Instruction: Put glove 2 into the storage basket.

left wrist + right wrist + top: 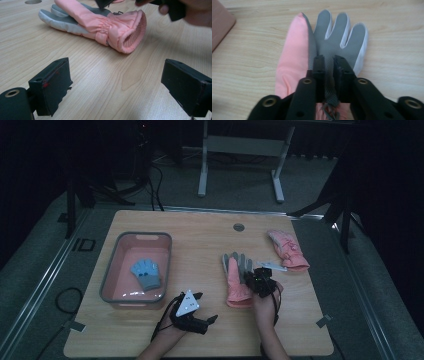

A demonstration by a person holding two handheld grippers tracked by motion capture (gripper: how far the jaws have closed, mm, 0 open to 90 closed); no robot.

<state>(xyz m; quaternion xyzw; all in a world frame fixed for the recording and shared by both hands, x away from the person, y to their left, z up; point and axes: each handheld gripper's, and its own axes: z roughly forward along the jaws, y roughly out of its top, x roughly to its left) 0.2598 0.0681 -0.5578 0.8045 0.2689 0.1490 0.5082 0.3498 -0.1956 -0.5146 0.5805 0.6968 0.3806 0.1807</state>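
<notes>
Pinching unlabelled pink glove [294, 62], right tool [329, 62].

Pink-grey glove [329, 47] between hand-held gripper [329, 65]

Both grippers are black. The left gripper [200, 312] carries a grey three-cornered plate [188, 303] on top, dotted with small dark marks, and a black cable [159, 326] loops from its body. Its jaws end in blocky black pads [51, 86] with red flecks along one edge. The right gripper [329, 65] has slim black arms with brass-ringed holes [307, 81] (one on each arm), and small lights [256, 276] glow on its housing. Both forearms are bare of sleeves.
</notes>
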